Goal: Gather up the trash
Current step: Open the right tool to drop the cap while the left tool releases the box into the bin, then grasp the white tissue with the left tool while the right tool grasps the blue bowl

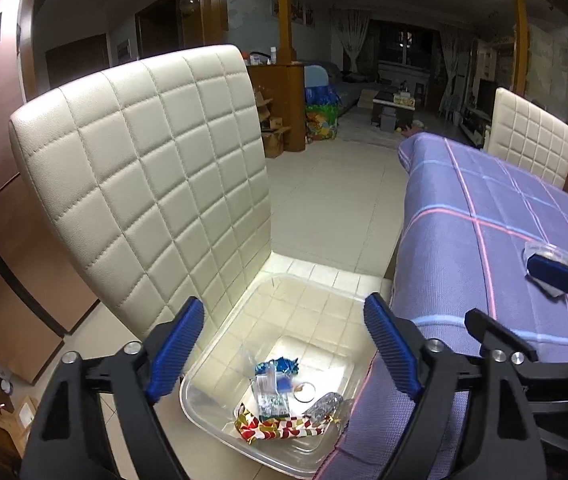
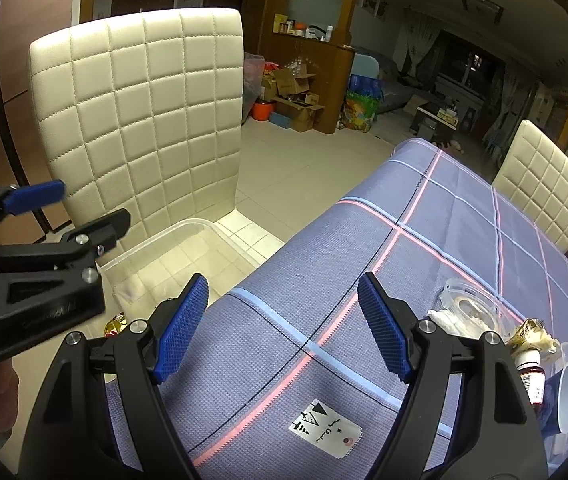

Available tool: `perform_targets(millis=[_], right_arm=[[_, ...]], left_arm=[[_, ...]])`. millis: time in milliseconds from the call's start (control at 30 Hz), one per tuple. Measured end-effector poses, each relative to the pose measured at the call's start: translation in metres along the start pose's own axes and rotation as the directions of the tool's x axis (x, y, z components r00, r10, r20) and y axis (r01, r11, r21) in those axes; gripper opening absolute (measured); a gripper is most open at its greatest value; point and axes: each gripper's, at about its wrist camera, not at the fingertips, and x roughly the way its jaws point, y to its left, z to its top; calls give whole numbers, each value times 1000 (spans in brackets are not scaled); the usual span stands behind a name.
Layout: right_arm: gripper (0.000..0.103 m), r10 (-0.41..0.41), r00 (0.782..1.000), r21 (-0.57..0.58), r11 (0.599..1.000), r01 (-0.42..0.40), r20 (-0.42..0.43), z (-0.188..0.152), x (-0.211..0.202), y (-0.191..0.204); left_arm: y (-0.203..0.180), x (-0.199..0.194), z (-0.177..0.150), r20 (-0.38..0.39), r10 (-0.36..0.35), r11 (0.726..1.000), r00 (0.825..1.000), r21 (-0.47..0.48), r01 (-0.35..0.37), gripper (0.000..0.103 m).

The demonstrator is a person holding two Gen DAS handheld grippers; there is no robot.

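Now: left gripper (image 1: 284,344) wide open, nothing held, poised over clear bin (image 1: 220,344) on the chair seat; wrappers (image 1: 280,404) lying in the bin just below its jaws. Right gripper (image 2: 284,328) also spread wide, empty, above purple tablecloth (image 2: 463,216); leftover trash (image 2: 523,336) just right of its right jaw.

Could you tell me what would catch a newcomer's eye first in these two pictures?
Probably the cream quilted chair, with a clear plastic bin on its seat holding bright wrappers. Beside it is the table's purple checked cloth, with more litter near its right edge. The left gripper hangs open-jawed over the bin.
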Motion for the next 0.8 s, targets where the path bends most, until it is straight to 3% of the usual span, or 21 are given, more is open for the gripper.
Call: perform_targets(millis=[500, 800], right_arm=[[76, -41, 999, 46, 998, 40, 11, -13, -18, -30], [76, -190, 982, 131, 973, 188, 4, -48, -47, -101]], left_arm=[[-21, -8, 3, -15, -25, 999, 1000, 36, 25, 83], [-100, -18, 4, -26, -154, 977, 988, 146, 156, 83]])
